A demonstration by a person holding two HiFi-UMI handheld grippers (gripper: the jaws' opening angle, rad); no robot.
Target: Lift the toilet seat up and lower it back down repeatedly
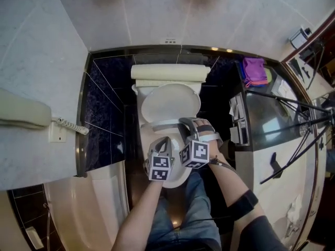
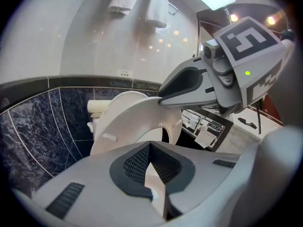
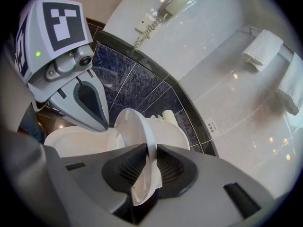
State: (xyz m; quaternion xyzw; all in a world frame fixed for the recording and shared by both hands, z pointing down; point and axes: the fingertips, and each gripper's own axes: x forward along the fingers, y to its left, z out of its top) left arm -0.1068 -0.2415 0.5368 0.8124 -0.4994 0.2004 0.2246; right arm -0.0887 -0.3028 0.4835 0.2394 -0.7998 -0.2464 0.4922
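Nearest the head camera, legs in blue jeans (image 1: 183, 213) were seen. Two bare forearms were stretched forward over them, and a black band (image 1: 242, 204) was worn on the right one. Each hand was closed round a gripper topped by a cube of square markers.

The left gripper (image 2: 150, 148) was held low at the front of the toilet. Its dark ribbed pads were clenched, and a pale sliver of the toilet seat (image 2: 125, 122) was pinched between them. The right gripper (image 3: 150, 150) was set just beside it. Its pads were clamped on the same front rim, which was seen edge-on between them.

The seat was thus held by both grippers. It was tilted up off the bowl (image 3: 75, 143), roughly half raised, with the dark opening of the ring seen from the left gripper view. Behind it the lid (image 1: 170, 102) was leaned back against the pale cistern (image 1: 168, 72).

Beyond the cistern, a wall of dark marbled tiles (image 1: 104, 103) was seen, with light tiles above it. A telephone handset (image 1: 21, 111) with a coiled cord (image 1: 68, 124) was mounted on the wall to the left. A purple cloth (image 1: 254, 69) was folded on the counter to the right. White towels (image 3: 265, 48) were hung high on the far wall.
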